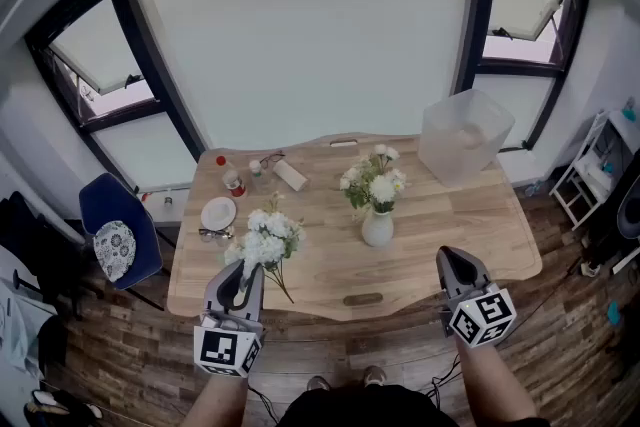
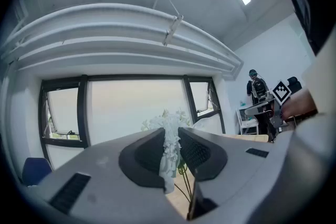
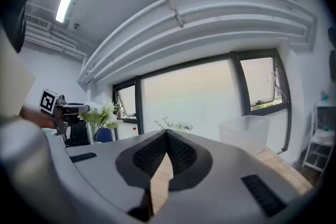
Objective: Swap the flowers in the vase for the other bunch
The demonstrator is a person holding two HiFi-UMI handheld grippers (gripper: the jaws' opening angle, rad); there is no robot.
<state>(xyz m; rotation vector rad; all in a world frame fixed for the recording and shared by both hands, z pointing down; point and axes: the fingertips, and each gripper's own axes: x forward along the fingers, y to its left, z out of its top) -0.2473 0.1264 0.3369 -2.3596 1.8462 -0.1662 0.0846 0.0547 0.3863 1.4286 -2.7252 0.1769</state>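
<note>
Left gripper (image 1: 243,277): fingers narrow, clamped on the white flower bunch (image 1: 265,243).
Right gripper (image 1: 457,267): fingers pressed together, empty.
Vase (image 1: 377,229): mid-worktop (image 1: 450,225), flowers (image 1: 374,181) inside.

Wooden table (image 1: 450,227) — plank floor (image 1: 120,355) — wide window (image 1: 300,35)

I counted two flower bunches, the vase bunch (image 1: 373,180) and the loose bunch (image 1: 264,240), one white vase (image 1: 377,230), one clear tub (image 1: 463,137), one white plate (image 1: 218,213), one blue chair (image 1: 105,203), one wooden table (image 1: 450,225) (just the one), and two grippers, the left gripper (image 1: 241,280) and the right gripper (image 1: 455,260).
</note>
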